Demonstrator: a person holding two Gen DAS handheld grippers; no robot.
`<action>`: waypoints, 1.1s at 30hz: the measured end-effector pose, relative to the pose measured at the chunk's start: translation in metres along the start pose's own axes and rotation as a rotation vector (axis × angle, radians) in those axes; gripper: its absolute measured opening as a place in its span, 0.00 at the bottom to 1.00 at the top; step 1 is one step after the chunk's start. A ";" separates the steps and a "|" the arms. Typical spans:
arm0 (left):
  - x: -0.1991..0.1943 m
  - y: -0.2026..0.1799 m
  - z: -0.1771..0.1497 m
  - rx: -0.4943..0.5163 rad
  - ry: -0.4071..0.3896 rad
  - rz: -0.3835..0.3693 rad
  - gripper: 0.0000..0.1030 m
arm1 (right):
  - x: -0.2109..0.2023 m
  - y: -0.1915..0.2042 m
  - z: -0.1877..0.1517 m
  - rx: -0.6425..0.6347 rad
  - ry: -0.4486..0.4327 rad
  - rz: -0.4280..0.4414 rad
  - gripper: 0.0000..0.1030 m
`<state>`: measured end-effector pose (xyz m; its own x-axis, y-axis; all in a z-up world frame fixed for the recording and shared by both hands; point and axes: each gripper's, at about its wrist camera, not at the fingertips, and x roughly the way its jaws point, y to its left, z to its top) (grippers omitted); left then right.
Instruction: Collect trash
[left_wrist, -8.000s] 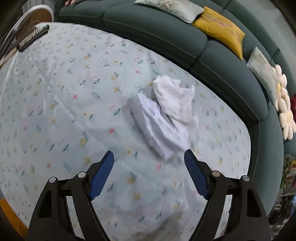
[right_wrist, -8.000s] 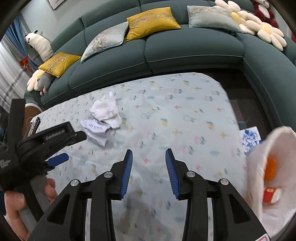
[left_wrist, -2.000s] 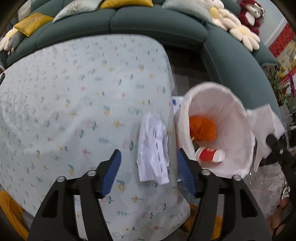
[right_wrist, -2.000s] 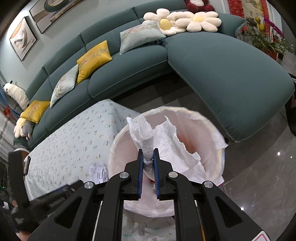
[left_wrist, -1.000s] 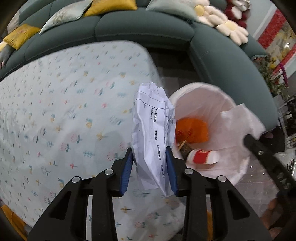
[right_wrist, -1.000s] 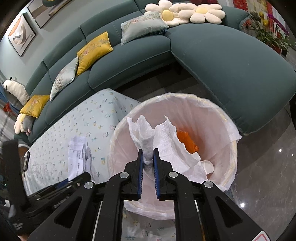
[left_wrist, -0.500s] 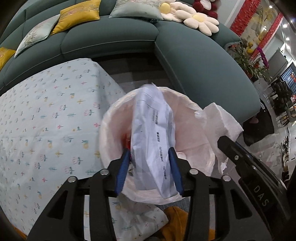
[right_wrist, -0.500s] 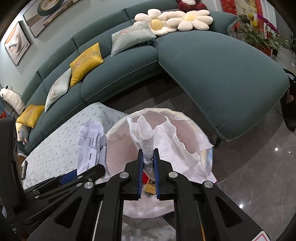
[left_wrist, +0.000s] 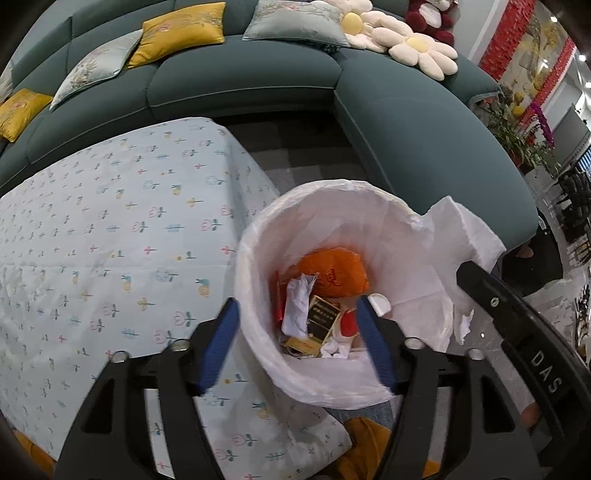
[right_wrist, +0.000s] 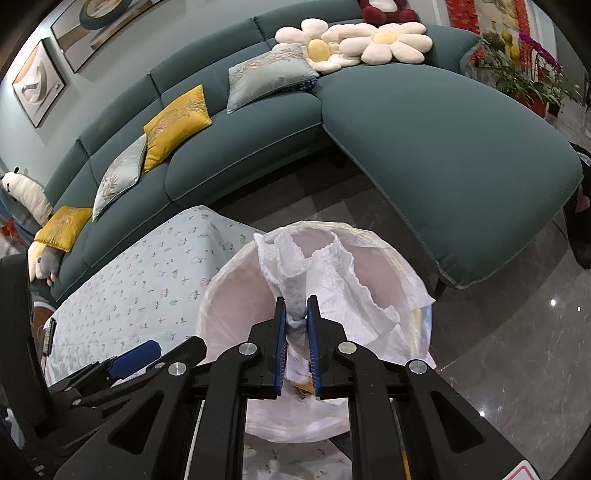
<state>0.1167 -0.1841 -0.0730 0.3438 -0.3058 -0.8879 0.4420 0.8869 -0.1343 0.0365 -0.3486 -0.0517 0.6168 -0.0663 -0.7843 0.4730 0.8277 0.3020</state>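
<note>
A bin lined with a white bag (left_wrist: 258, 236) stands at the table's corner. Over its mouth my left gripper (left_wrist: 297, 314) is open, its jaws still opening with nothing between them. The crumpled printed paper (left_wrist: 295, 295) lies inside among an orange bag (left_wrist: 332, 269), a black-and-gold box (left_wrist: 323, 317) and a red-and-white cup (left_wrist: 349, 321). My right gripper (right_wrist: 296, 301) hangs above the bin (right_wrist: 391, 243). Its jaws are opening slightly, but the pads still pinch a white tissue (right_wrist: 332, 266). That tissue (left_wrist: 469, 229) also shows at the bin's right rim.
The table with the floral cloth (left_wrist: 110, 240) lies left of the bin. A curved green sofa (left_wrist: 424, 129) with yellow, grey and flower cushions wraps behind it. Glossy floor (right_wrist: 517, 332) spreads to the right. The left gripper's blue pad (right_wrist: 135, 358) shows low left.
My left gripper carried the printed paper from the table edge over the bin and opened; the paper dropped inside. The right gripper kept the tissue above the bin, jaws slightly wider.
</note>
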 end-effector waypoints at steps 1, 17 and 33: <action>-0.002 0.002 0.000 -0.006 -0.008 0.004 0.68 | 0.000 0.002 0.001 -0.003 -0.001 -0.001 0.15; -0.027 0.035 -0.012 -0.016 -0.045 0.078 0.69 | -0.020 0.034 0.000 -0.092 -0.020 -0.071 0.56; -0.057 0.050 -0.044 -0.013 -0.075 0.154 0.87 | -0.057 0.046 -0.036 -0.241 -0.029 -0.153 0.81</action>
<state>0.0822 -0.1070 -0.0484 0.4682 -0.1902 -0.8629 0.3683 0.9297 -0.0050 0.0005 -0.2872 -0.0126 0.5692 -0.2141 -0.7939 0.4012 0.9151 0.0408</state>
